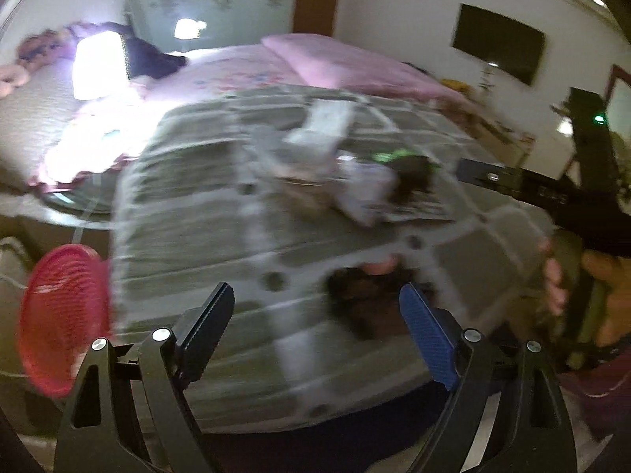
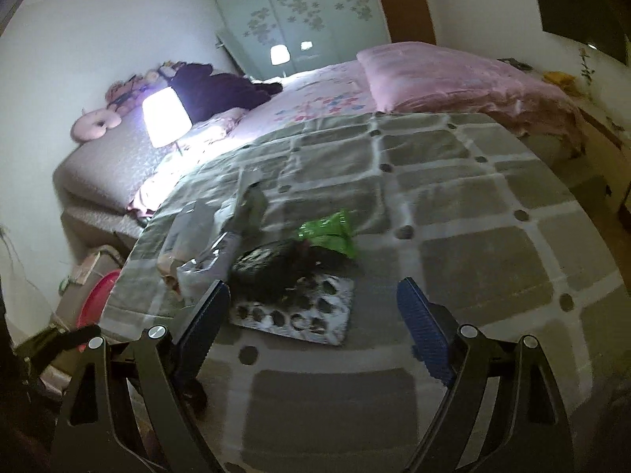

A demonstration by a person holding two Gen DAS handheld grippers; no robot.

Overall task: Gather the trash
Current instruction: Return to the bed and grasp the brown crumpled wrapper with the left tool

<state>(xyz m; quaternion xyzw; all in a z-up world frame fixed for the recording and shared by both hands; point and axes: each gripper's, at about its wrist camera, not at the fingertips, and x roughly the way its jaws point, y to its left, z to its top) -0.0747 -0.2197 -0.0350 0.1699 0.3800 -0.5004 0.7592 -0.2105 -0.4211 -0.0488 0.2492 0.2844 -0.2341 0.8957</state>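
Both jaws gape empty above the littered table (image 2: 473, 260)

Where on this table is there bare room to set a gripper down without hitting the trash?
Free: the checked tablecloth right of the green wrapper and the grey tray, through to the far edge by the pink bed; also the near strip below the tray. Crowded: the left-centre, where the clear plastic bag, dark pile, wrapper and tray bunch together.

Two grippers are seen, the left (image 1: 315, 329) and the right (image 2: 315, 321). On one table (image 2: 493, 260) are counted one green wrapper (image 2: 329, 232), one dark bag (image 2: 268, 272), one dimpled tray (image 2: 299, 317) and one clear bag (image 2: 197, 252). One lamp (image 2: 165, 116), one bed (image 2: 315, 90) and one red basin (image 1: 59, 323) are visible.
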